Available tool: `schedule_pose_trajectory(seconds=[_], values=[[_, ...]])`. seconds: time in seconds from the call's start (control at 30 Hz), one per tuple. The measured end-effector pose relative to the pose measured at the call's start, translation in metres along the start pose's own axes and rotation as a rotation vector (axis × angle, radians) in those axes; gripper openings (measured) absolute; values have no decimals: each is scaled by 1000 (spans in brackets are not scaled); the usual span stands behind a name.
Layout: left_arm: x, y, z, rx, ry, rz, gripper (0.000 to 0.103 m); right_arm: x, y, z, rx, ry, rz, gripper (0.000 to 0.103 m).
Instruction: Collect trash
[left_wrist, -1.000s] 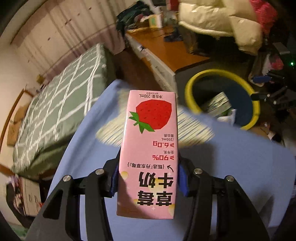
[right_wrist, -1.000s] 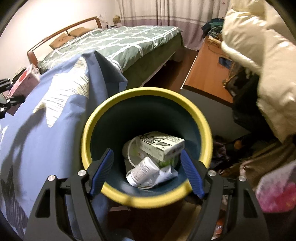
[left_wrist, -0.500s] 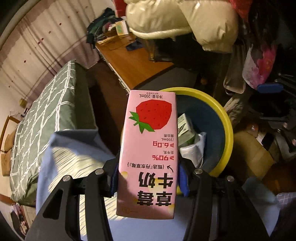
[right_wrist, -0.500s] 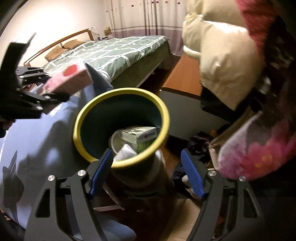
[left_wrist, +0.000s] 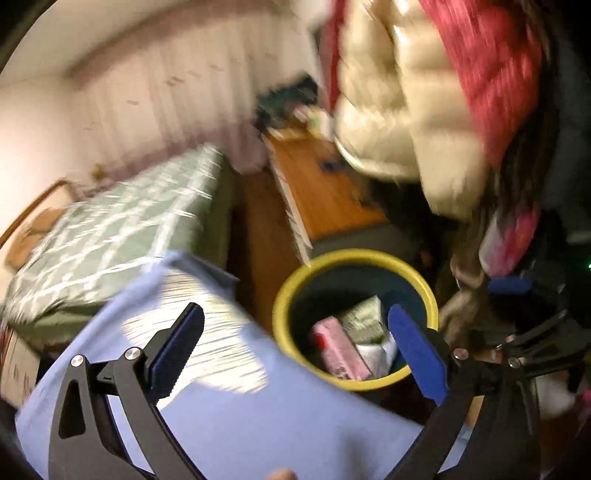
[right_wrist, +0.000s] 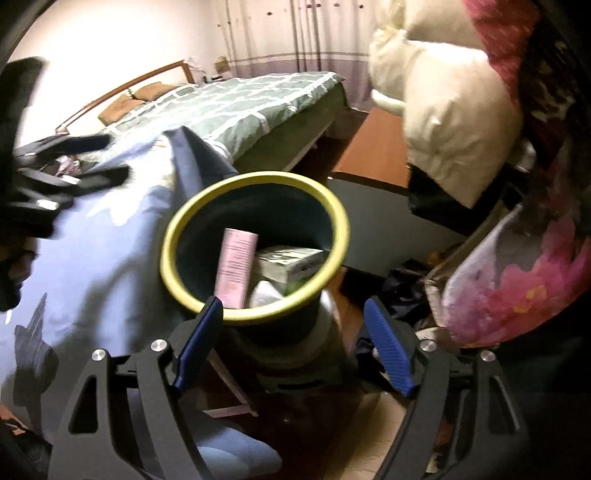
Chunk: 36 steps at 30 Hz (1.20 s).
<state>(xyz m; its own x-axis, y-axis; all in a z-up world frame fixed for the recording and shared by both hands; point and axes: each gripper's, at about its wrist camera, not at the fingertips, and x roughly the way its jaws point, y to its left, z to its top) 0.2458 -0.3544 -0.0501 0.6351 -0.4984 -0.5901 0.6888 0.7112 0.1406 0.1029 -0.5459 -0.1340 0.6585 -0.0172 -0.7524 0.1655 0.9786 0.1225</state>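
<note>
A pink strawberry-milk carton (left_wrist: 340, 350) leans inside the yellow-rimmed dark bin (left_wrist: 354, 254), beside a green-and-white box (left_wrist: 364, 319) and crumpled white trash. My left gripper (left_wrist: 295, 310) hovers above the bin's near rim; its jaws are opening wide and nothing is between them. In the right wrist view the pink carton (right_wrist: 236, 266) stands on end against the wall of the bin (right_wrist: 255, 177), next to the box (right_wrist: 291, 264). My right gripper (right_wrist: 293, 303) sits low in front of the bin, its jaws opening a little and gripping nothing. The left gripper (right_wrist: 74, 158) shows as a dark blur at the left.
A blue patterned cloth (right_wrist: 92, 258) covers the surface left of the bin. Behind stand a bed with a green checked cover (right_wrist: 240, 107) and a wooden desk (right_wrist: 376, 155). A cream puffy jacket (right_wrist: 450, 122) and pink clothes (right_wrist: 517, 280) hang at the right. Clutter lies on the floor.
My left gripper let go of the pink carton, which now lies in the bin, and its jaws have spread wide. The right gripper stayed near the bin, slightly wider.
</note>
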Motion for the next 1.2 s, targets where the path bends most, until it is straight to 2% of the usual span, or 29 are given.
schedule_pose_trajectory(seconds=[0.07,0.2,0.3,0.4,0.5,0.67,0.83,1.03,1.2], values=[[-35,17,-12,-61,-43,37,98,-5,11,1,-11,-24,14,75],[-113,58,-43,-182,-113,176,98,-16,41,3,-52,-81,28,78],[-163,81,-69,-281,-130,273,98,-28,66,4,-79,-120,59,80],[-206,99,-96,-373,-138,363,98,-43,82,5,-89,-159,48,80],[-240,117,-124,-431,-125,412,98,-61,96,2,-89,-200,50,82],[-284,142,-179,-530,-95,473,98,-86,121,-7,-113,-256,3,85],[-312,140,-216,-556,-106,566,98,-97,142,-11,-133,-271,18,88],[-323,136,-233,-557,-139,603,98,-111,148,-9,-139,-290,48,88],[-325,138,-235,-563,-138,620,98,-111,169,-11,-154,-294,52,90]])
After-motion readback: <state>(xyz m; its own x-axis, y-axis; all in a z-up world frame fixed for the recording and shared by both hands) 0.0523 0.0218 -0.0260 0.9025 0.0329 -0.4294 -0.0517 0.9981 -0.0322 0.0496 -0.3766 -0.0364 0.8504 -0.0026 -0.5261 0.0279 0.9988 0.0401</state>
